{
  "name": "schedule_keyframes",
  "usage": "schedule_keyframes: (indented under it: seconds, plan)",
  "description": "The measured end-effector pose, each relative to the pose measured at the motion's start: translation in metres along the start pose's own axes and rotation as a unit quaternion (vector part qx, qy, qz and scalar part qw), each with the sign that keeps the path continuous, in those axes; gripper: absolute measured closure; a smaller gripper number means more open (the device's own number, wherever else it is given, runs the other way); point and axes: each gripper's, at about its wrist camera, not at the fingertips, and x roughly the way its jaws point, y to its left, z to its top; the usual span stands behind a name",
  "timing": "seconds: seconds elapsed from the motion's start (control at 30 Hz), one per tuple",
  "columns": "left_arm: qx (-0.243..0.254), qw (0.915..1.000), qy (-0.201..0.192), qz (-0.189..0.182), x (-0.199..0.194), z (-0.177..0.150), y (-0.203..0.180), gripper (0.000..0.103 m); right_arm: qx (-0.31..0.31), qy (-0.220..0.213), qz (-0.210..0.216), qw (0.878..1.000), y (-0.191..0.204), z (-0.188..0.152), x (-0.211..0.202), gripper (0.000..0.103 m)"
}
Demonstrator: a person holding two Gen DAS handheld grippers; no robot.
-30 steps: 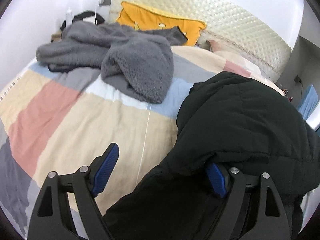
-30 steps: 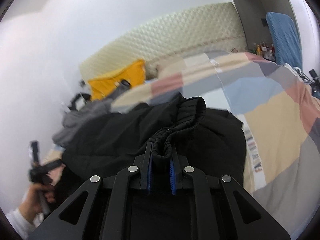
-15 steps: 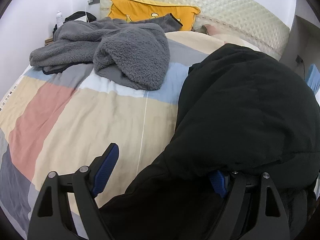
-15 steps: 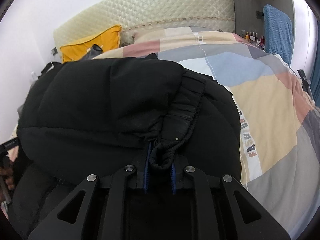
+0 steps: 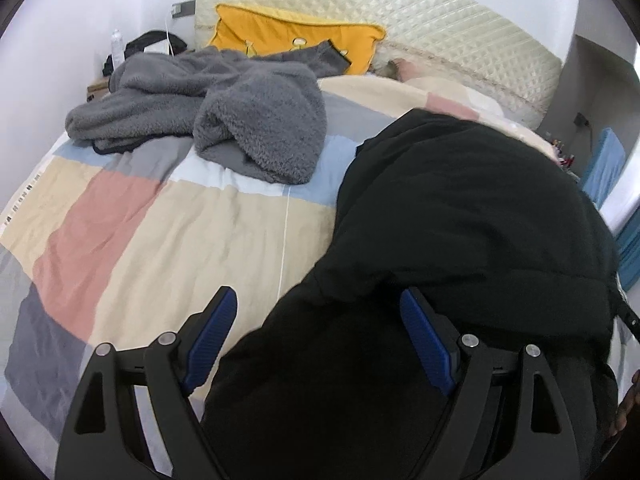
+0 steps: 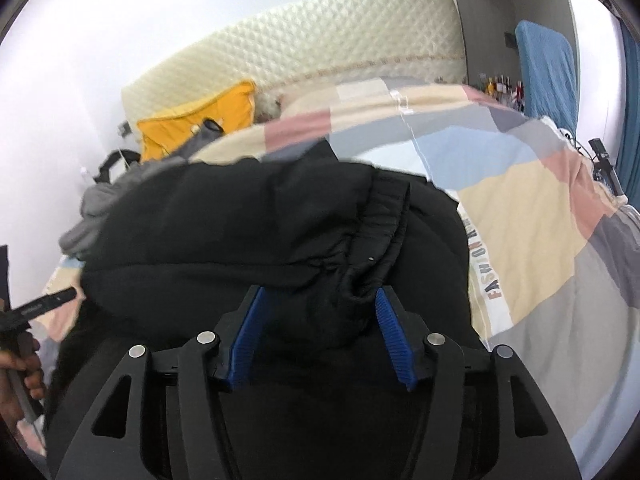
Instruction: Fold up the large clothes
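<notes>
Black padded jacket (image 5: 460, 220) lies on our patchwork-quilted bed (image 5: 140, 240); left gripper (image 5: 320, 336) fingers spread wide, right gripper (image 6: 320, 312) fingers opening around its cuff.

You face a bed (image 5: 168, 232) covered by a patchwork duvet in beige, pink, blue and grey. A cream quilted headboard (image 5: 440, 36) stands against plain white walls (image 5: 80, 8). A yellow cushion (image 5: 288, 36) leans on it. Lighting is bright and even.

Black jacket (image 5: 460, 216), colour-block patchwork quilt (image 5: 160, 232)
</notes>
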Motion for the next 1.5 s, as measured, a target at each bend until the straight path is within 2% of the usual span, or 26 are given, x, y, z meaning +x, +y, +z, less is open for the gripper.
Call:
schedule_keyframes:
  seconds: [0.23,0.53,0.7,0.9,1.03,1.2,1.33,1.5]
  plan:
    - [0.004,0.9987,-0.038,-0.034,-0.075,0.007,-0.004,0.019,-0.008,-0.070,0.009,0.997,0.020,0.015,-0.095,0.048]
    - [0.013,0.9897,-0.122,-0.075,-0.230,0.054,-0.011,0.018,-0.042,-0.153,0.020,0.987,0.061,0.049,-0.229,0.046]
    - [0.027,0.9847,-0.166,-0.048,-0.312,0.070,-0.004,0.017,-0.050,-0.173,0.032,0.983,0.075,0.054,-0.290,0.044]
    - [0.010,0.9830,-0.167,-0.075,-0.376,0.069,0.028,0.016,-0.061,-0.172,0.036,0.983,0.078,0.043,-0.341,0.042]
    - [0.009,0.9856,-0.147,-0.083,-0.386,0.054,0.051,0.016,-0.074,-0.152,0.044,0.985,0.065,0.029,-0.363,0.041]
    - [-0.001,0.9896,-0.103,-0.101,-0.371,0.029,0.085,0.016,-0.069,-0.125,0.041,0.989,0.023,0.017,-0.378,0.038]
    - [-0.015,0.9921,-0.052,-0.113,-0.333,0.003,0.108,0.016,-0.041,-0.082,0.033,0.995,-0.023,0.003,-0.363,0.037]
    - [-0.031,0.9900,0.014,-0.137,-0.275,-0.034,0.121,0.016,-0.001,-0.004,0.044,0.999,-0.068,-0.038,-0.315,0.037]
